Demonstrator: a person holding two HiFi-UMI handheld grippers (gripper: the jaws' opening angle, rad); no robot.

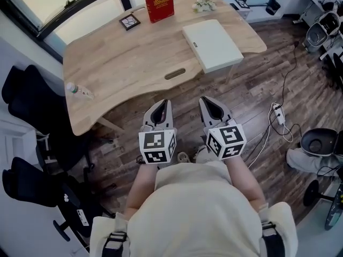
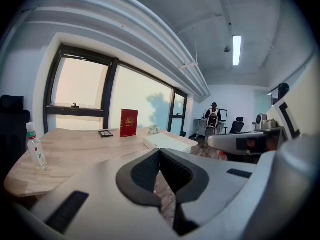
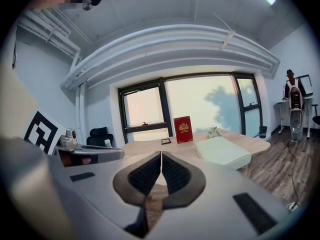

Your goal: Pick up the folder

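Nearest, at six o'clock in the head view: person's cream-clad torso [image 1: 193,213]. Just ahead, the white left gripper [image 1: 163,103] and white right gripper [image 1: 208,101], both with black ribbed pads, are side by side over dark plank floor [image 1: 257,95]. Each has its jaws pressed together with nothing between them. Light wooden desk [image 1: 134,63] at twelve o'clock. White flat rectangular folder [image 1: 213,44] lies on the desk's near right corner, one o'clock from the grippers, well apart from both. Red hardcover book [image 1: 158,2] upright at the far edge; small black square frame [image 1: 129,21] at its nine o'clock; white flower sprig [image 1: 203,4] at its three o'clock. Clear plastic bottle [image 1: 79,91] at ten o'clock by the desk's left edge; contents not discernible.
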